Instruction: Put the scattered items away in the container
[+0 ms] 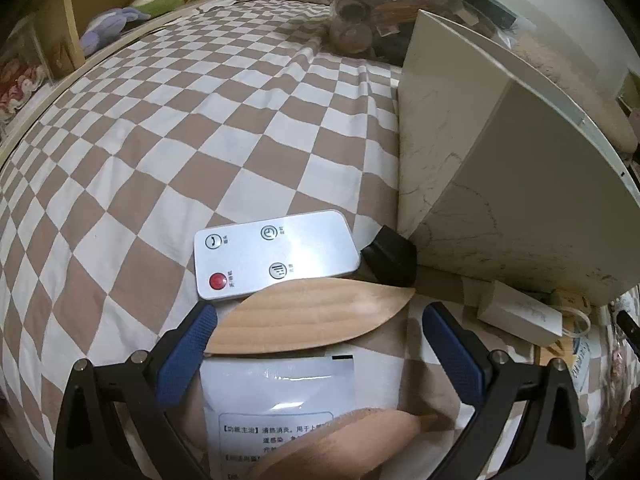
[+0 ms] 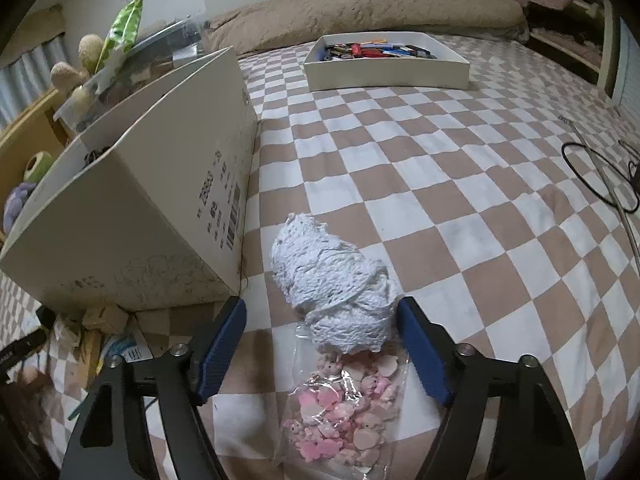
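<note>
Scattered items on the checkered bed [image 1: 200, 140], beside the white cardboard box [image 2: 160, 200].
Right tongs [image 2: 322, 316] gape wide, empty, straddling the near end of a white crocheted bundle [image 2: 332, 284] whose long axis runs away toward the box's corner. Left tongs [image 1: 316, 320], equally open and empty, flank a wooden leaf-shaped dish [image 1: 312, 316] lying crosswise.
</note>
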A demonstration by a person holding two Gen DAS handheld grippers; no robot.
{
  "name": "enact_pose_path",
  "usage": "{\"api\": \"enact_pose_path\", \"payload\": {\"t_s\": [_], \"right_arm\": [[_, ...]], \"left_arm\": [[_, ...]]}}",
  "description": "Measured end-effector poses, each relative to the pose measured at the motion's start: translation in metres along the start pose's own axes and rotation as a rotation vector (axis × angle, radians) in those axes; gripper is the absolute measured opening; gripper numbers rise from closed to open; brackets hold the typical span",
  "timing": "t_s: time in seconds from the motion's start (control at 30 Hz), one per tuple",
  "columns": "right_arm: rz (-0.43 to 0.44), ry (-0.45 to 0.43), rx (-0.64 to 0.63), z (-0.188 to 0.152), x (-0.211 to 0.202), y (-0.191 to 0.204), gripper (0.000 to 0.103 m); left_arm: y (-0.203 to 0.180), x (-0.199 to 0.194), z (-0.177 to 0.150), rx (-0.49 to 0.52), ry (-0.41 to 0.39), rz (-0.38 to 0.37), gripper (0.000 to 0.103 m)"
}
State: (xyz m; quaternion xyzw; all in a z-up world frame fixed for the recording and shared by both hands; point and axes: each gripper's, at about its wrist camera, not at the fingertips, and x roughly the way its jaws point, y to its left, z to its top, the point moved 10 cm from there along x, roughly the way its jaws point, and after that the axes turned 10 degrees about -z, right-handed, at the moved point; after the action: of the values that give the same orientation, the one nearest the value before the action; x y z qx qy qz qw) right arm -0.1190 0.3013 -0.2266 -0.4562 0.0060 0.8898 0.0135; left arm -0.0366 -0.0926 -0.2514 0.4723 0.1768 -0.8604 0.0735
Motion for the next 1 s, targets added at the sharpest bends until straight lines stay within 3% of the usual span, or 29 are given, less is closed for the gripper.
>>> {"api": "enact_pose_path", "payload": {"t_s": [0.07, 0.2, 0.73, 1.0], "right_arm": [[-0.013, 0.000, -0.020, -0.002, 0.001, 0.002, 0.068], [-0.065, 0.001, -0.032, -0.002, 0.003, -0.002, 0.049], [0.003, -0.023, 0.033, 0.005, -0.006, -0.004, 0.039], [0.035, -0.036, 0.063, 0.009, -0.011, -0.004, 0.039]], "left_arm": [[0.001, 0.000, 0.001, -0.013, -0.007, 0.002, 0.103], [0.003, -0.002, 0.002, -0.055, -0.038, -0.008, 0.103], [0.001, 0.002, 0.001, -0.033, -0.057, 0.081, 0.102], [0.003, -0.006, 0.001, -0.042, -0.071, 0.053, 0.097]]}}
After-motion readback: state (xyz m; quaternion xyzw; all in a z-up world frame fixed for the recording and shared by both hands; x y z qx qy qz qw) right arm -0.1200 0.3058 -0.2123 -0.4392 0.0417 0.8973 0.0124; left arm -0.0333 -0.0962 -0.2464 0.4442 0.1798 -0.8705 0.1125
